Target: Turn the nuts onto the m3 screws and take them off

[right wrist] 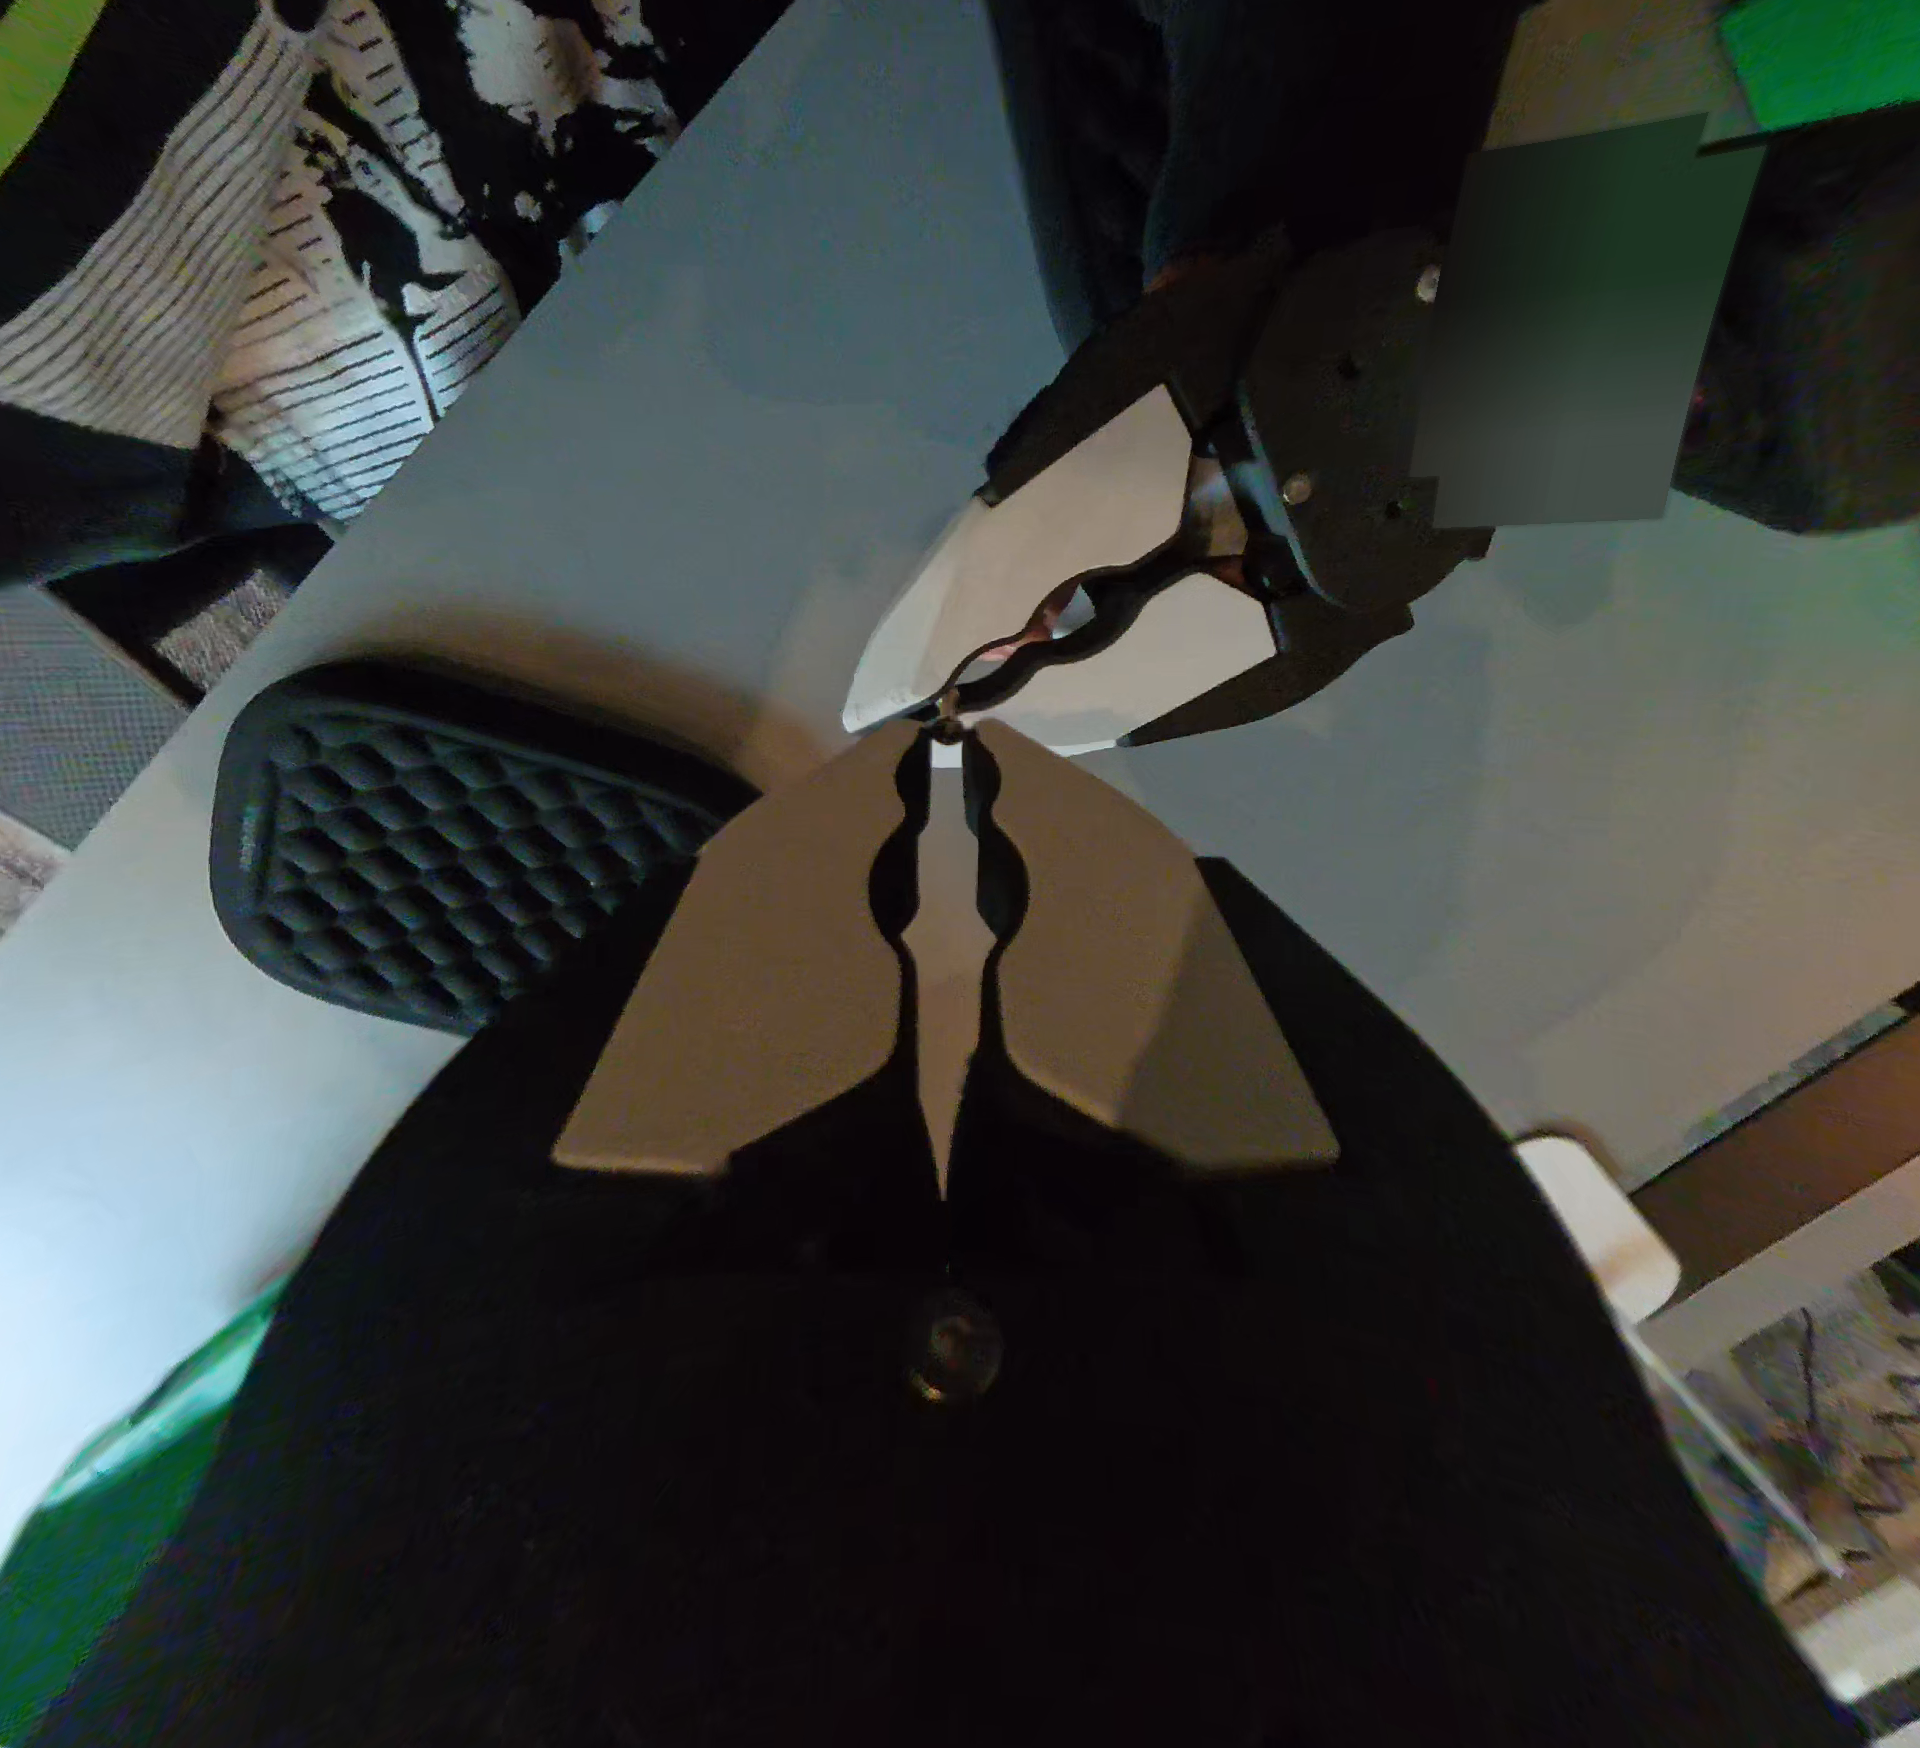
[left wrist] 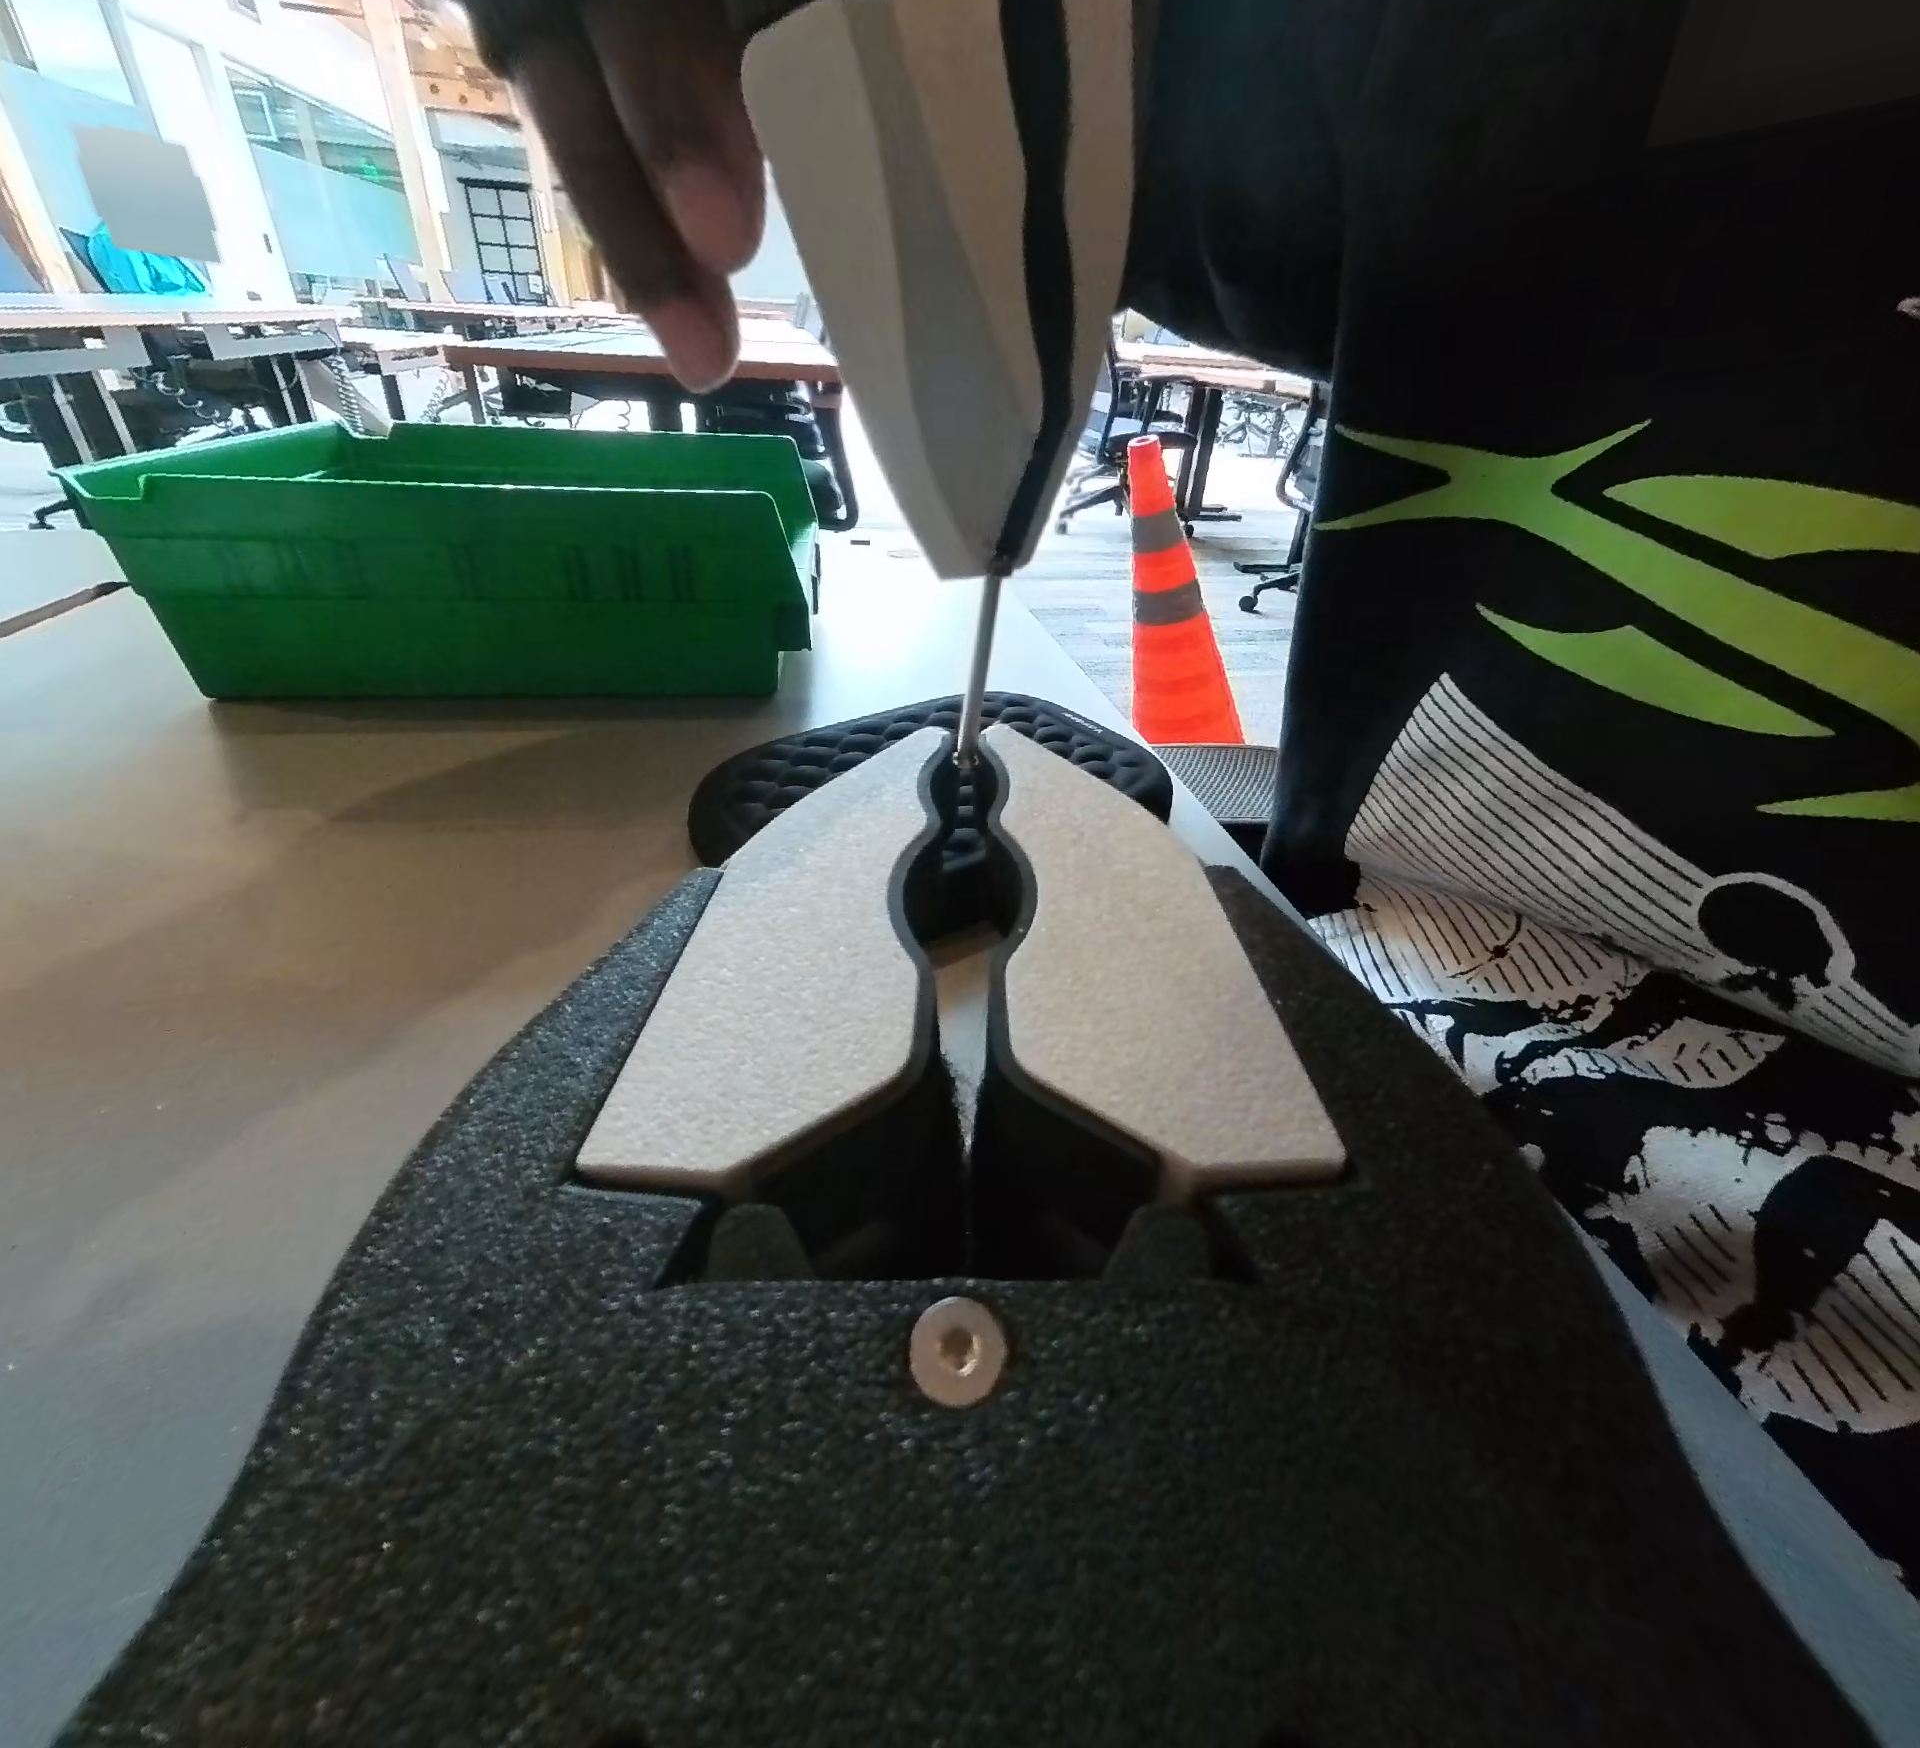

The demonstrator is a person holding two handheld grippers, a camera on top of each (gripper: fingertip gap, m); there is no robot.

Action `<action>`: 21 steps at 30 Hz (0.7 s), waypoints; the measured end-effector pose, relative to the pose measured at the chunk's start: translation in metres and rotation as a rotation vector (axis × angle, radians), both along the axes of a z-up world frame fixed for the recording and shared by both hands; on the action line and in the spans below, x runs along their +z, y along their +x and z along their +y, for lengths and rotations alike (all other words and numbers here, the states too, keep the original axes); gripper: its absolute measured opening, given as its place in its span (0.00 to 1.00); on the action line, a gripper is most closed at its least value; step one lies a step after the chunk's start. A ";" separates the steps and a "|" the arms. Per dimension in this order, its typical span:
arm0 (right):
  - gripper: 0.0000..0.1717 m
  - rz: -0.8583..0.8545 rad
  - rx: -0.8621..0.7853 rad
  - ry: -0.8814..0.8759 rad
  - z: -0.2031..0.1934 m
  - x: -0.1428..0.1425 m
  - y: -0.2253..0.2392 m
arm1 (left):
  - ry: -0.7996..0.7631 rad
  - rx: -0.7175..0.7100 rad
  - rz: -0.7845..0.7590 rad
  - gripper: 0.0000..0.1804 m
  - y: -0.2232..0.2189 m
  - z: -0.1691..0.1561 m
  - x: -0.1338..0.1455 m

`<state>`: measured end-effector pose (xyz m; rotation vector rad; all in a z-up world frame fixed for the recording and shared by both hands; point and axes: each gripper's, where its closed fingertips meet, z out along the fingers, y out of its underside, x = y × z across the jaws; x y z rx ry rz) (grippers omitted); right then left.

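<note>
Grey-padded fingers of the left gripper [left wrist: 964, 753] sit nearly closed, tips pinching the lower end of a thin silver screw [left wrist: 982, 659], where a small nut [left wrist: 966, 760] shows. From twelve o'clock the right gripper [left wrist: 997, 555] comes down, its tips clamped on the screw's upper end. Below lie a black dimpled pad [left wrist: 821, 763] and grey table [left wrist: 312, 867]; a green bin [left wrist: 447, 576] stands at ten o'clock.

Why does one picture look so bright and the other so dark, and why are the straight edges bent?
Left wrist view: daylight from the big windows lights the green bin and table clearly, though the wide lens bows the edges. Right wrist view: it looks down in the gripper's own shade, so its black body is nearly featureless, and the corners smear.
</note>
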<state>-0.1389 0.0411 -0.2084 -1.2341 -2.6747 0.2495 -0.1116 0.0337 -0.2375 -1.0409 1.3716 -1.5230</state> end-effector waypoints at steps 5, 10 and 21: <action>0.03 0.021 -0.310 -0.032 0.003 0.001 -0.002 | -0.005 0.019 -0.007 0.00 0.000 0.002 0.001; 0.10 0.047 -0.550 -0.023 -0.001 -0.001 -0.002 | 0.004 0.015 -0.003 0.00 0.001 0.001 0.000; 0.09 0.015 0.029 0.005 -0.006 0.006 -0.004 | 0.006 0.006 -0.004 0.00 0.000 0.000 0.001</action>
